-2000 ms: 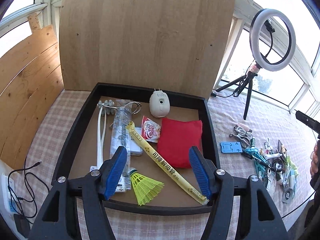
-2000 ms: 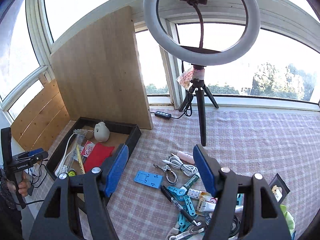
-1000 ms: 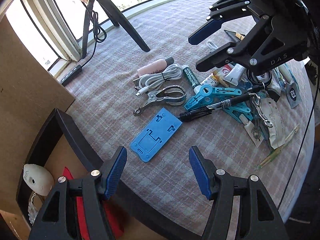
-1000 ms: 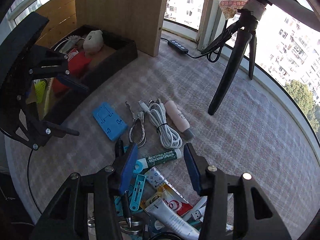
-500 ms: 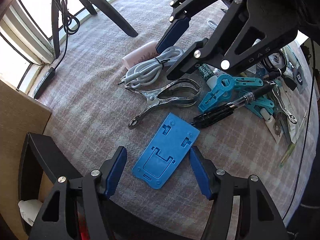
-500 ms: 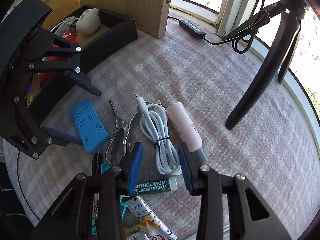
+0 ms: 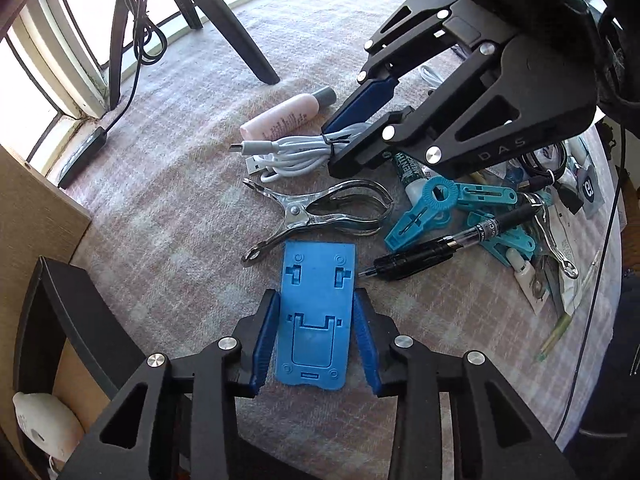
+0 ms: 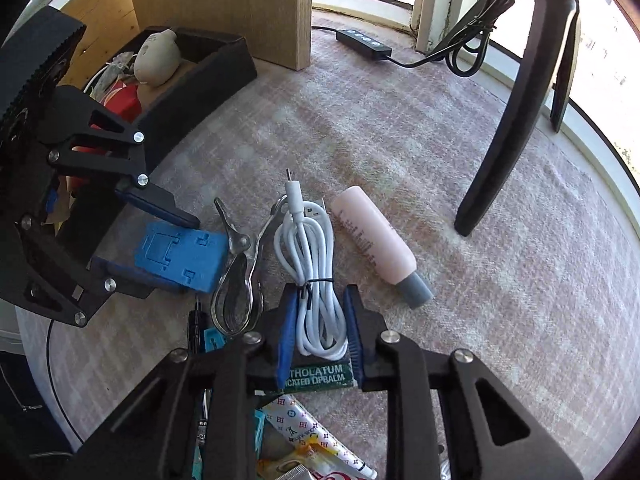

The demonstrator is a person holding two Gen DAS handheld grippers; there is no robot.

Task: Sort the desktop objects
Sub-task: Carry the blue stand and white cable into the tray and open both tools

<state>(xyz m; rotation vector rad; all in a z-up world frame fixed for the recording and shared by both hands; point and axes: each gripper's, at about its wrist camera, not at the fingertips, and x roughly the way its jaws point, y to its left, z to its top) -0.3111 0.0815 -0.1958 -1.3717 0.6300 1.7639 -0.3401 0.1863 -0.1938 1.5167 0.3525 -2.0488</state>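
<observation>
My left gripper (image 7: 314, 304) is shut on a flat blue plastic phone stand (image 7: 316, 312) that lies on the checked tablecloth; the stand also shows in the right wrist view (image 8: 180, 256). My right gripper (image 8: 318, 300) is shut on a coiled white USB cable (image 8: 316, 264), which also shows in the left wrist view (image 7: 288, 152). A black tray (image 8: 208, 76) with a white device (image 8: 156, 58) and a red pouch stands at the left.
A metal clamp (image 7: 320, 212), pink bottle (image 8: 372, 236), black pen (image 7: 440, 248), teal clips (image 7: 444, 200), lip balm box (image 8: 316, 376) and other small items lie around. A tripod leg (image 8: 508, 120) stands at the right. A wooden board (image 8: 224, 4) stands behind the tray.
Both grippers came down from above the tray and table to the pile. The left closed on the blue stand; the right closed on the white cable.
</observation>
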